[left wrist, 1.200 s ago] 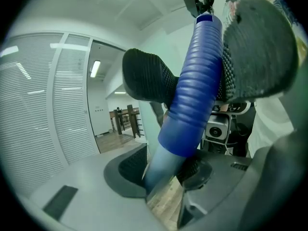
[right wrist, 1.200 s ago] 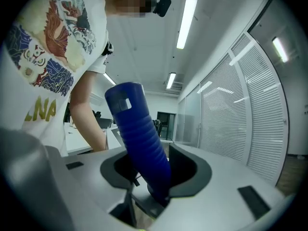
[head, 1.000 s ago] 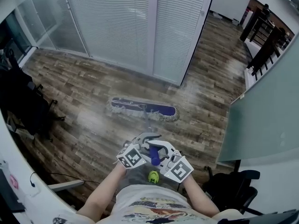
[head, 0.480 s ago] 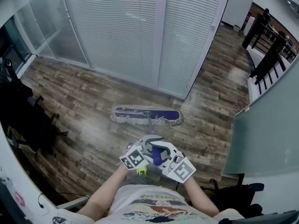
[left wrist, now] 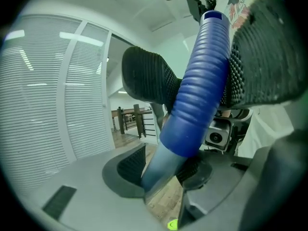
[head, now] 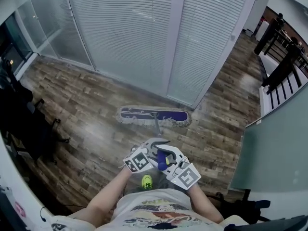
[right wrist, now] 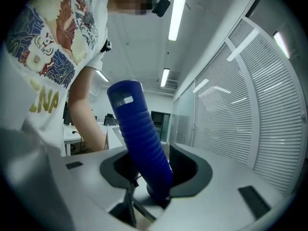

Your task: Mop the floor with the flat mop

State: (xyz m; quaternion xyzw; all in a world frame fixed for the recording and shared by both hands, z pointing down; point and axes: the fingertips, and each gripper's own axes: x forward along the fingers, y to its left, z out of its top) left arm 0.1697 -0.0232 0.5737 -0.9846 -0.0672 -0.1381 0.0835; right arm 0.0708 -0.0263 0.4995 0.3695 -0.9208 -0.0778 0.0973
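Shoe, neon green, on the floor at 6 o'clock of the grippers, just under them. Printed shirt and both forearms fill the bottom edge of the head view.

Left gripper: jaws clamped on the grey pole of the flat mop, right under its blue ribbed grip. Right gripper: jaws clamped on the lower end of that same grip, and the capped top end sticks out free toward the person. Grippers sit side by side, marker cubes facing up.

Pole runs from the grippers toward 12 o'clock, down to the mop head. Head lies flat on the wooden floor, long side across, blue top, pale fringe.

Around:
- black office chair at 9 o'clock, well apart from the mop head
- second chair at 4 o'clock, near the person's right side
- frosted glass partition at 3 o'clock, walls in the floor on that side

In the way: wall of white blinds at 12 o'clock, near behind the mop head, only a narrow strip of floor between. White post stands in the blinds just right of the head's line. Glass panels carry on at 10 o'clock.

Floor runs on toward 1 o'clock between blinds and partition. Dark railing at 2 o'clock, far end.
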